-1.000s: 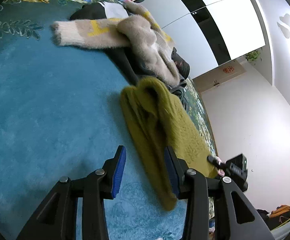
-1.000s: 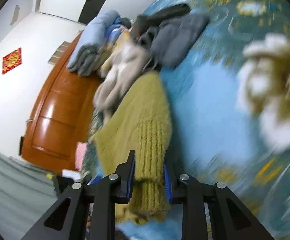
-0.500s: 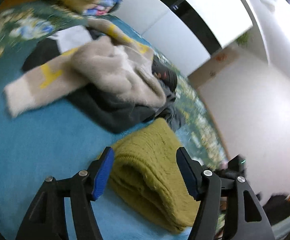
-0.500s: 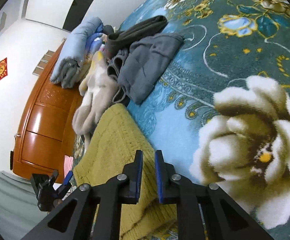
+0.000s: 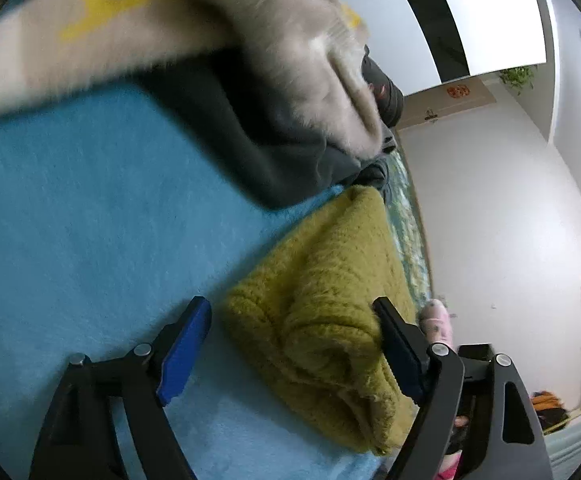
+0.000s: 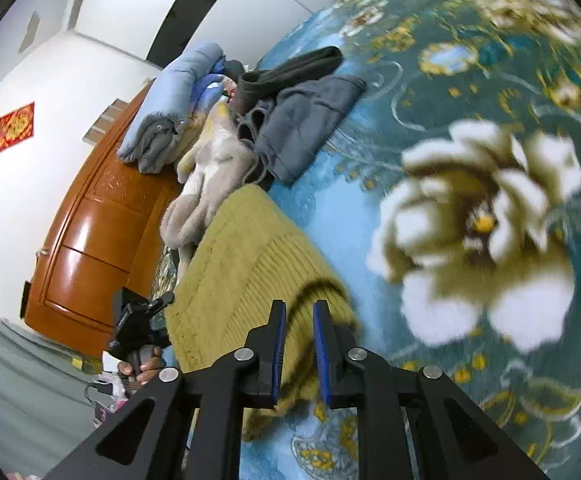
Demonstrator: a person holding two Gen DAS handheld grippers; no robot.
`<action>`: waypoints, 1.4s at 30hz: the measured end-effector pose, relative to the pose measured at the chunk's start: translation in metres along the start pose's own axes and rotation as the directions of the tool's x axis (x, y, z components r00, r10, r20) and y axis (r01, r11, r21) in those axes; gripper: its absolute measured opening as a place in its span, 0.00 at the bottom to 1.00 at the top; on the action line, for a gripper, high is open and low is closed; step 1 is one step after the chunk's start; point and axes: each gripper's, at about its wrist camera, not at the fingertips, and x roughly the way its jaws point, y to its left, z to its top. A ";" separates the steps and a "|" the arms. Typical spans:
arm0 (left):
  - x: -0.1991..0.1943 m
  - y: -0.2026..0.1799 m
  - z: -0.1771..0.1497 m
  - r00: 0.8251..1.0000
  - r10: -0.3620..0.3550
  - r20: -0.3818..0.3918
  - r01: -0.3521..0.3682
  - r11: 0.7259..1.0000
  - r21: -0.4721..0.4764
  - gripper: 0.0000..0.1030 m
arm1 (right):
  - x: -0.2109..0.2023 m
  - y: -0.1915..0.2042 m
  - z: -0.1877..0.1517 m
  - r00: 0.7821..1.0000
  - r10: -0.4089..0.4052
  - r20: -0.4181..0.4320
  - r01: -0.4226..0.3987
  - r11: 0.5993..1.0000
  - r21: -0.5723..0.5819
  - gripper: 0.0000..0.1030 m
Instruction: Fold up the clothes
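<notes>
Where sweater (image 6: 250,272) lies, floral blue bedspread (image 6: 470,240)

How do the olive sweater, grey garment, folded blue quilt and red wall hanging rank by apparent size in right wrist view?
1. olive sweater, though it lies nearest the camera.
2. grey garment and folded blue quilt: look alike, no ranking.
3. red wall hanging, smallest, also farthest.

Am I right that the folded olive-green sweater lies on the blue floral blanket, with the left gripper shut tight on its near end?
Not quite: the left gripper is open, its jaws wide apart on either side of the olive-green sweater, as the left wrist view shows. The sweater does lie folded on the blue floral blanket.
</notes>
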 end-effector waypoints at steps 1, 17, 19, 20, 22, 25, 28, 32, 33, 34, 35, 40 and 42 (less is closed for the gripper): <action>0.001 0.000 0.000 1.000 -0.020 0.000 0.020 1.000 0.002 0.80 | 0.000 -0.003 -0.004 1.000 0.004 -0.002 -0.004 1.000 0.013 0.16; -0.002 -0.016 -0.023 0.985 0.133 0.110 -0.134 0.991 0.002 0.36 | -0.004 -0.018 -0.039 0.998 0.064 0.013 -0.065 0.990 0.126 0.16; -0.006 -0.025 -0.032 0.974 0.165 0.156 -0.169 0.986 0.013 0.34 | -0.004 -0.016 -0.041 0.997 0.074 0.018 -0.075 0.988 0.132 0.17; -0.010 -0.028 -0.038 0.968 0.182 0.172 -0.187 0.982 0.017 0.33 | -0.003 -0.015 -0.043 0.997 0.079 0.016 -0.081 0.988 0.133 0.19; -0.022 -0.027 -0.051 0.960 0.198 0.196 -0.200 0.980 -0.011 0.33 | 0.000 -0.011 -0.047 0.996 0.089 0.004 -0.089 0.987 0.132 0.27; -0.046 -0.015 -0.078 0.953 0.201 0.227 -0.185 0.979 -0.090 0.32 | 0.008 -0.005 -0.054 0.994 0.106 -0.020 -0.103 0.985 0.137 0.51; -0.067 -0.002 -0.104 0.949 0.194 0.249 -0.164 0.977 -0.136 0.32 | 0.019 0.001 -0.060 0.991 0.124 -0.048 -0.116 0.983 0.141 0.57; -0.075 0.009 -0.122 0.950 0.193 0.245 -0.163 0.977 -0.140 0.32 | 0.042 0.010 -0.065 0.986 0.142 -0.091 -0.128 0.981 0.146 0.61; -0.075 0.010 -0.121 0.952 0.184 0.243 -0.152 0.978 -0.143 0.33 | 0.049 0.012 -0.065 0.984 0.147 -0.100 -0.131 0.980 0.151 0.61; -0.074 0.012 -0.120 0.954 0.175 0.242 -0.142 0.979 -0.145 0.34 | 0.056 0.013 -0.065 0.983 0.148 -0.105 -0.130 0.979 0.159 0.61; -0.074 0.013 -0.119 0.956 0.165 0.241 -0.132 0.980 -0.148 0.35 | 0.061 0.014 -0.064 0.984 0.144 -0.105 -0.125 0.978 0.168 0.61; -0.074 0.019 -0.112 0.970 0.115 0.216 -0.087 0.987 -0.135 0.48 | 0.076 0.021 -0.060 0.986 0.131 -0.101 -0.111 0.976 0.186 0.62; -0.080 0.020 -0.104 0.968 0.109 0.227 -0.082 0.989 -0.126 0.58 | 0.079 0.022 -0.059 0.988 0.119 -0.099 -0.100 0.978 0.186 0.62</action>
